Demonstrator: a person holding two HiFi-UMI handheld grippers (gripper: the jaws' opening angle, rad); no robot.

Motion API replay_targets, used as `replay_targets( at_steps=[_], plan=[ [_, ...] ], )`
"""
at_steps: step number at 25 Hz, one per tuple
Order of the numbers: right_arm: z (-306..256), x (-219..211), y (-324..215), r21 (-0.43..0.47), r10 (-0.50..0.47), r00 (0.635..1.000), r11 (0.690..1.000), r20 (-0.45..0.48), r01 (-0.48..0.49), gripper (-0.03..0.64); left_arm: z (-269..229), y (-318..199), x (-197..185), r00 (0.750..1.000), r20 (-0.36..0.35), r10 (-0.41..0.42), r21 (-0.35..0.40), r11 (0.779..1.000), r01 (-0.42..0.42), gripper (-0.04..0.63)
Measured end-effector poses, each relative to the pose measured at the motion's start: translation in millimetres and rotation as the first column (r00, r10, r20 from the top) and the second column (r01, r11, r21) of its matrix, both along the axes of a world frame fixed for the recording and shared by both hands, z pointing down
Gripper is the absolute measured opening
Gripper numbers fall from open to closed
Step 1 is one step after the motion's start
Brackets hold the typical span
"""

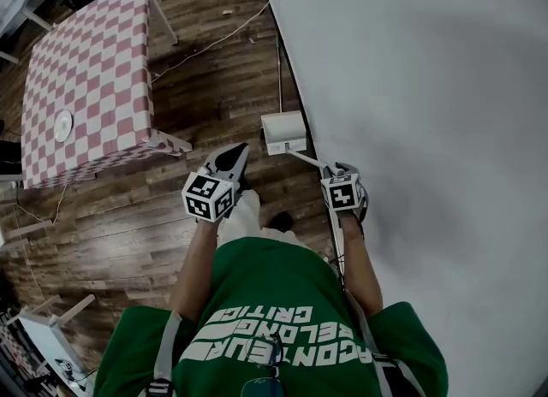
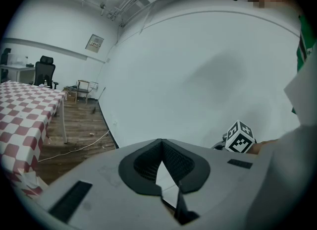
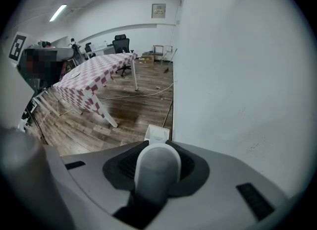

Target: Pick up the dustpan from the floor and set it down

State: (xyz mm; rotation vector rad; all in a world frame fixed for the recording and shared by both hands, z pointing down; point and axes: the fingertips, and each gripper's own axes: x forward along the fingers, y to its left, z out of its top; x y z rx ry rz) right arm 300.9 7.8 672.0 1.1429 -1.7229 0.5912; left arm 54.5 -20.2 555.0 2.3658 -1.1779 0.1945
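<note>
We log a green short-sleeved T-shirt (image 1: 282, 288) with white block lettering (upside down in the head view), grey straps (image 1: 166, 346) over both shoulders, pale trousers (image 1: 243, 216) and a dark shoe (image 1: 281, 220). The left gripper (image 1: 233, 154) and right gripper (image 1: 336, 171) have grey shells, black ribbed pads (image 2: 143, 162) and black slots. Each carries a white marker cube (image 1: 208, 196) with black square patterns.

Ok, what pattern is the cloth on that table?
The tablecloth is red-and-white checked; the head view shows it best.
</note>
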Motion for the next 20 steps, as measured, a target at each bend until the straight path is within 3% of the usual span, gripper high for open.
replay_targets(
  at_steps=[20],
  plan=[
    [88.4,16.6,64.0,-0.109,0.018,0.999,0.994,-0.044,-0.023,0.111,20.6,76.9,6.0,1.0,0.015,0.019,-0.028,0.999,-0.019,0.003]
  ],
)
